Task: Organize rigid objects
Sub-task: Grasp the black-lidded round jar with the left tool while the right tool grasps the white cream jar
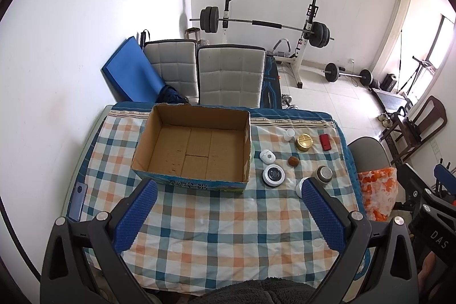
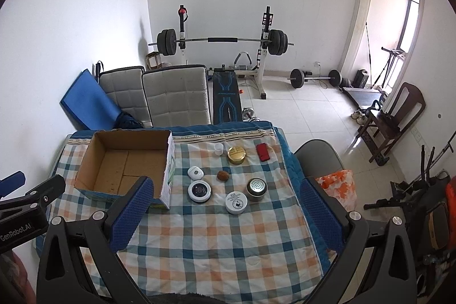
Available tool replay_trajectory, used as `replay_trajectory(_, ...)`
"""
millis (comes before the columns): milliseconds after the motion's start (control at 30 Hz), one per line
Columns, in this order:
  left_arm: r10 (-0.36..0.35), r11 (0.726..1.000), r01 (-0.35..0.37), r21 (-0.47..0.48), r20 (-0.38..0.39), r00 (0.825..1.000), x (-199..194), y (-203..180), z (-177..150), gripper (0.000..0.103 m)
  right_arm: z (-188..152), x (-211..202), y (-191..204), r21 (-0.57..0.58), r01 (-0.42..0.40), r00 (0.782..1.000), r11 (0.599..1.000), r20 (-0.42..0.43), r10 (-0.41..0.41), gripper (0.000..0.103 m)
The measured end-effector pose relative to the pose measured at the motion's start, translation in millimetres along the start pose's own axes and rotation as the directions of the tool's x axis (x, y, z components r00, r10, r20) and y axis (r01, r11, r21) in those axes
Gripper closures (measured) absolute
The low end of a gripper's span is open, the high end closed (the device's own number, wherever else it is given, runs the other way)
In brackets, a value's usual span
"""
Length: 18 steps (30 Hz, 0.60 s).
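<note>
An empty open cardboard box (image 1: 196,150) (image 2: 125,164) sits on the checked tablecloth (image 1: 216,230) (image 2: 222,235). To its right lie several small objects: a gold round tin (image 1: 304,142) (image 2: 236,155), a red flat case (image 1: 324,141) (image 2: 263,152), a small white cup (image 2: 218,149), a white earbud case (image 1: 267,156) (image 2: 195,172), a walnut (image 1: 293,161) (image 2: 223,176), a black-and-white round tin (image 1: 273,174) (image 2: 199,191), a white round tin (image 2: 236,202) and a metal perforated jar (image 1: 324,174) (image 2: 256,188). My left gripper (image 1: 228,190) is open above the near table. My right gripper (image 2: 225,187) is open, empty.
Two grey padded chairs (image 1: 228,76) stand behind the table. A phone (image 1: 78,201) lies at the table's left edge. A grey chair with an orange-white bag (image 2: 339,187) stands right of the table. A barbell rack (image 2: 225,47) and weights stand on the floor beyond.
</note>
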<state>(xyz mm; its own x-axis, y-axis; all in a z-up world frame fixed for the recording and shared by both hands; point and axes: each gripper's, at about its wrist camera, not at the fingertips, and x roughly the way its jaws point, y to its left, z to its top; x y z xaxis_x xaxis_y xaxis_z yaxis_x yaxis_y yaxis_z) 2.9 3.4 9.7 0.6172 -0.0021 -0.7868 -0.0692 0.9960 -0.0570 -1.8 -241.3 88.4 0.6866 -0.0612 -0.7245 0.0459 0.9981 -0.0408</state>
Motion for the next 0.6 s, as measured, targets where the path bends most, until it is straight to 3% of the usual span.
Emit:
replay_trajectory(233, -0.004, 1.0, 0.004, 0.005, -0.015, 1.0, 9.8, -2.3, 3.5, 0.0, 0.7, 8.7, -7.7, 0.015, 0.008, 1.0, 1.0, -0.02, -0.008, 0.0)
replay_trajectory(333, -0.005, 1.0, 0.006, 0.022, -0.045, 0.999, 32.7, -12.4, 11.2, 0.0, 3.9, 28.2, -22.0, 0.041, 0.013, 0.999, 0.999, -0.054, -0.011, 0.0)
replay_trajectory(467, -0.013, 0.999, 0.018, 0.045, -0.117, 0.993, 84.9, -40.0, 21.8, 0.0, 7.8, 82.0, -44.5, 0.055, 0.036, 0.989, 0.998, -0.148, -0.027, 0.0)
replay_trajectory(600, -0.007, 0.997, 0.026, 0.076, -0.232, 0.973, 152.8, -67.8, 26.2, 0.0, 1.8, 166.4, -71.5, 0.068, 0.052, 0.956, 0.996, -0.293, -0.03, 0.0)
